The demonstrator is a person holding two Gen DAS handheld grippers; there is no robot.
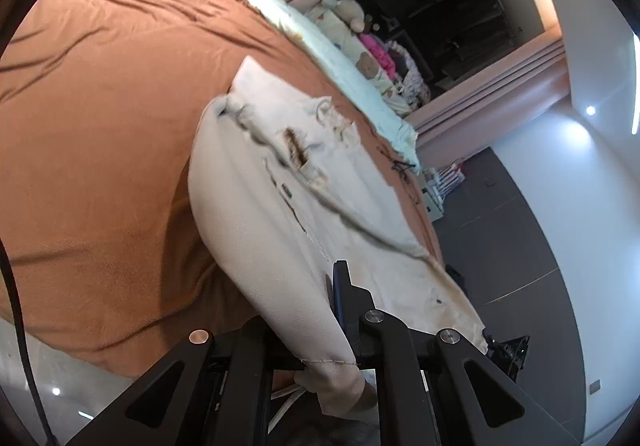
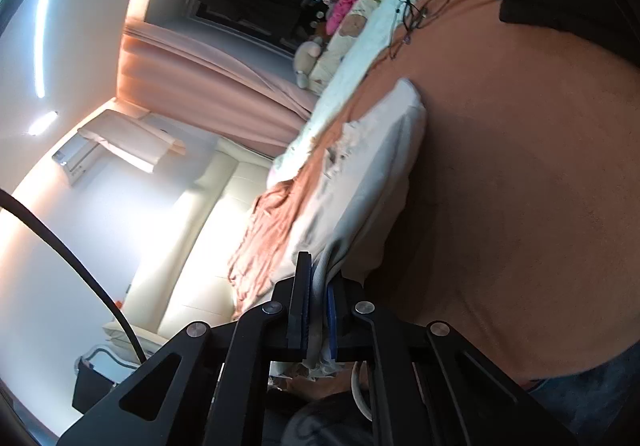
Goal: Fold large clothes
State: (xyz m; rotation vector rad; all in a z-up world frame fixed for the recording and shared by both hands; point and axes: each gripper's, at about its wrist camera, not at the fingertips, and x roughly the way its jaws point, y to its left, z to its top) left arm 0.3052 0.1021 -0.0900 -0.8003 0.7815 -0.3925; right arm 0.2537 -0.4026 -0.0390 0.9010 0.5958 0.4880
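1. The task's thing is a pair of cream trousers (image 1: 256, 206), lying on a bed covered by an orange bedspread (image 1: 100, 126). All places below are given from the trousers.

2. The left gripper (image 1: 340, 286) is clamped on the near hem of one trouser leg. Cloth drapes over the fingers and hides one of them, with a loose end hanging below the jaws.

3. The right gripper (image 2: 318, 298) has its jaws together on a bunched fold of the same cream cloth (image 2: 372, 174), which shows squeezed between the blue pads.

4. The relation that matters: the trousers run straight away from both sets of jaws, long axis pointing from the held hems to the waistband (image 1: 244, 110) at the far end. Both hands hold the near end, so neither is closer to the waist. I judge the next move to be carrying the hems forward along that axis to lay them on the waistband.

5. Edges and room: to one side of the trousers, orange bedspread lies bare and wide. On the other side the bed's edge runs close, with a pale green blanket (image 1: 348, 58) along it and a tangle of dark cable (image 2: 416, 10) near the far corner. Beyond that edge are soft toys (image 1: 352, 14) and a curtain. The forward path over the trousers looks open.
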